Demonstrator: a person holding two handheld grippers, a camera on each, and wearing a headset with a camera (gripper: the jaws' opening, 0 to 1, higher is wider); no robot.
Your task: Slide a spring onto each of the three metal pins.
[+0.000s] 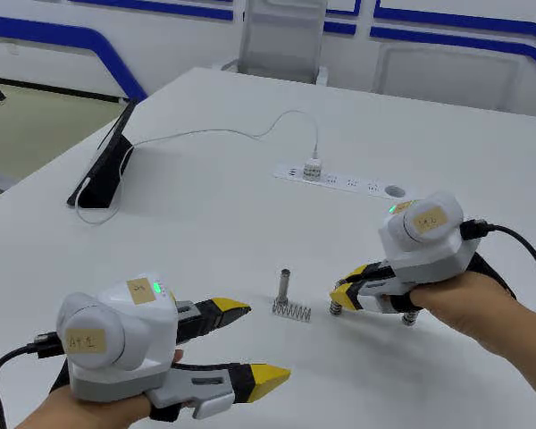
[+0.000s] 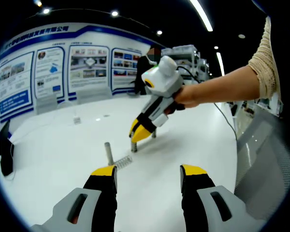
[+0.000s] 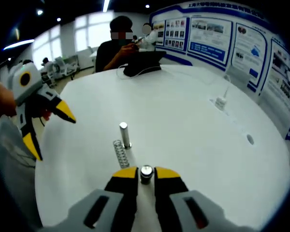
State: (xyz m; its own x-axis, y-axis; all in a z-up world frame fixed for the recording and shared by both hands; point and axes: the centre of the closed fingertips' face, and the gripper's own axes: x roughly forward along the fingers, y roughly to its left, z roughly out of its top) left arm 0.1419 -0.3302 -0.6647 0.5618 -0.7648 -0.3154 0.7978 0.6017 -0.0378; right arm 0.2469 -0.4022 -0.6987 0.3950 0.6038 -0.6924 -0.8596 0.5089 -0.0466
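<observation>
Holding the left gripper [image 1: 268, 340] spread wide, well left of the spring [image 1: 291, 311]. Lying flat in the middle, touching the foot of the bare pin [image 1: 284, 286]. Pinching the second pin [image 3: 146, 171] with the right gripper [image 1: 338, 296], just right of the spring.

In the right gripper view, the pin [image 3: 146, 172] clasped between the jaws of the right gripper [image 3: 146, 175] is covered below its top, so whether a spring sits on it cannot be made out there. In the head view, another pin [image 1: 410, 317] is largely hidden behind the right hand [image 1: 464, 299], and the left hand [image 1: 76, 413] is cut off by the bottom edge.
</observation>
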